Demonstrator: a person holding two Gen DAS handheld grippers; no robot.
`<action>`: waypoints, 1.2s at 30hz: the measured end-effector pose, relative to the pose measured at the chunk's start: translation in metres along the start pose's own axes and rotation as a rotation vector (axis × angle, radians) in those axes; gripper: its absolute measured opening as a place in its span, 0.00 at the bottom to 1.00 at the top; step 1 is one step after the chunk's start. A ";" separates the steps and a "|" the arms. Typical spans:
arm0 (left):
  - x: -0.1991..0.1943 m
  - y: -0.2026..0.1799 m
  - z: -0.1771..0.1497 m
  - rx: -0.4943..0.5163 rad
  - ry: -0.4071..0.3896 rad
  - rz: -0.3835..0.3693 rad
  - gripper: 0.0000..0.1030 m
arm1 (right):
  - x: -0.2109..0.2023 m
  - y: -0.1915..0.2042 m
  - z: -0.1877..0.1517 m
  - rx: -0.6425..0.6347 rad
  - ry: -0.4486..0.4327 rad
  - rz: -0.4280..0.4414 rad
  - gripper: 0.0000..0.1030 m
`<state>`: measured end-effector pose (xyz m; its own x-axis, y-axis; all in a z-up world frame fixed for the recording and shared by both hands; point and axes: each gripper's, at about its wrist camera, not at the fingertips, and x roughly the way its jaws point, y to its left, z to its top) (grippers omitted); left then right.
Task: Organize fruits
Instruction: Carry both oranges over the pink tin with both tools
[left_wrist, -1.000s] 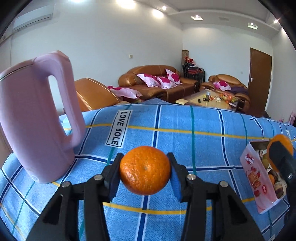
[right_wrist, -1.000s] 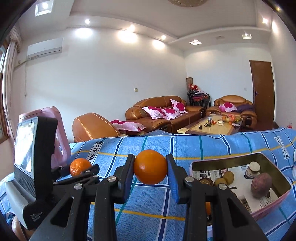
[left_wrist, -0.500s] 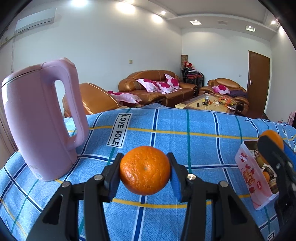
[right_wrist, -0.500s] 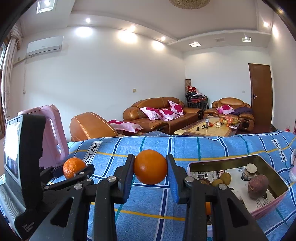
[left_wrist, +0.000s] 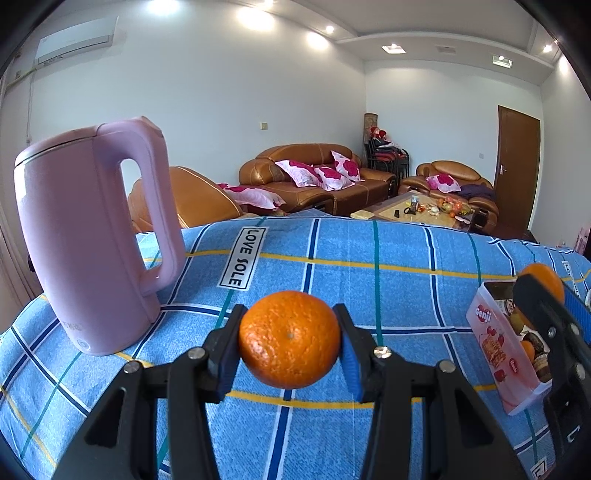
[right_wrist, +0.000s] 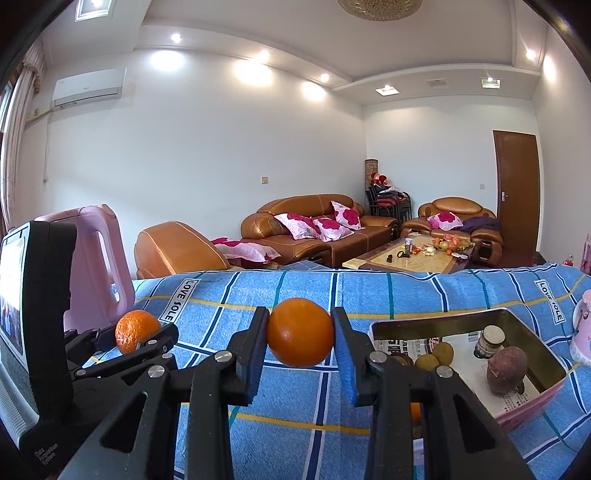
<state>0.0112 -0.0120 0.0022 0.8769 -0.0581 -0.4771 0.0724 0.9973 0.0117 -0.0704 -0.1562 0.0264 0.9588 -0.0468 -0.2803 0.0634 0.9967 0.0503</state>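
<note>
My left gripper (left_wrist: 289, 339) is shut on a dimpled mandarin (left_wrist: 289, 339) and holds it above the blue checked tablecloth (left_wrist: 369, 258). My right gripper (right_wrist: 300, 338) is shut on a smooth orange (right_wrist: 300, 338), also in the air. The pink box (right_wrist: 532, 408) stands at the right and holds two small yellow-green fruits (right_wrist: 436, 354), a brown sweet potato (right_wrist: 506, 367) and a small jar (right_wrist: 488, 341). In the left wrist view the box (left_wrist: 498, 354) is at the right edge, with the right gripper and its orange (left_wrist: 543, 280) over it. In the right wrist view the left gripper holds the mandarin (right_wrist: 136, 330) at the left.
A tall pink kettle (left_wrist: 88, 240) stands on the cloth at the left. A pink cup (right_wrist: 583, 332) shows at the right edge of the right wrist view. Beyond the table are brown sofas (left_wrist: 317, 181) and a coffee table (left_wrist: 417, 212).
Both views have drawn back and up a little: the kettle looks smaller and further off. The left gripper has moved left, away from the box. Both fruits stay gripped.
</note>
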 end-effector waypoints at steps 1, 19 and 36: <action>-0.001 0.000 0.000 0.001 0.000 0.000 0.47 | 0.000 0.000 0.000 0.000 0.000 0.000 0.35; -0.010 0.003 -0.005 -0.022 0.003 0.009 0.47 | -0.016 -0.002 -0.006 -0.010 0.005 -0.001 0.35; -0.020 -0.001 -0.011 -0.023 0.010 0.021 0.47 | -0.032 -0.017 -0.007 -0.011 0.016 -0.013 0.35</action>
<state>-0.0121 -0.0112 0.0020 0.8732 -0.0366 -0.4861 0.0428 0.9991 0.0016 -0.1038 -0.1715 0.0276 0.9532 -0.0587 -0.2964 0.0726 0.9967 0.0359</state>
